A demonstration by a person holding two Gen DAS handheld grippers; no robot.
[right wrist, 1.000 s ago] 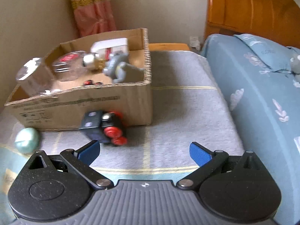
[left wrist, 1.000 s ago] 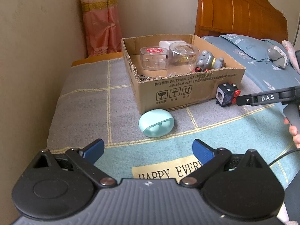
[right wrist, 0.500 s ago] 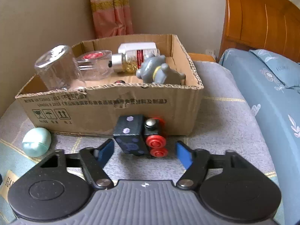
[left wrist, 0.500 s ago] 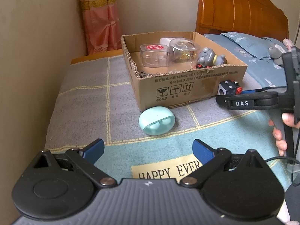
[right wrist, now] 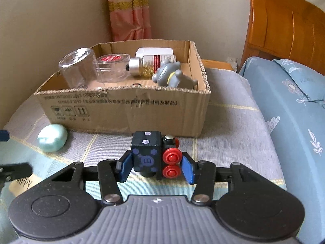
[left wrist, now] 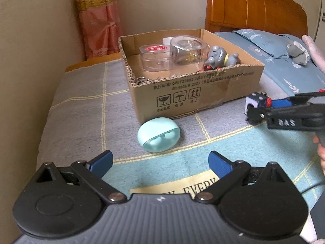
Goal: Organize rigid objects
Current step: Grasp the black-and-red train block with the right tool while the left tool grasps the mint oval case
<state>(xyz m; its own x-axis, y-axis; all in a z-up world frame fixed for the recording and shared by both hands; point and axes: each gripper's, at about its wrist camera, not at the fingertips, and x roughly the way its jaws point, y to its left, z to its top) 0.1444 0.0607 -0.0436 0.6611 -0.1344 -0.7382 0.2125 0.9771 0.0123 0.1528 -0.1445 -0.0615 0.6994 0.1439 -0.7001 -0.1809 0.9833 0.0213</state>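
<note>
A dark toy block with red wheels sits on the blanket in front of the cardboard box. My right gripper has its blue pads on both sides of the toy, touching or nearly touching it. The toy also shows in the left wrist view, with the right gripper around it. A mint earbud case lies in front of the box; it also shows in the right wrist view. My left gripper is open and empty, just short of the case.
The box holds two clear plastic containers, a pill bottle and a grey figurine. A wall runs along the left. A blue-covered bed with a wooden headboard lies to the right.
My right gripper has moved in on the toy block and narrowed its jaws around it. My left gripper has stayed open, drifting slightly toward the mint case.
</note>
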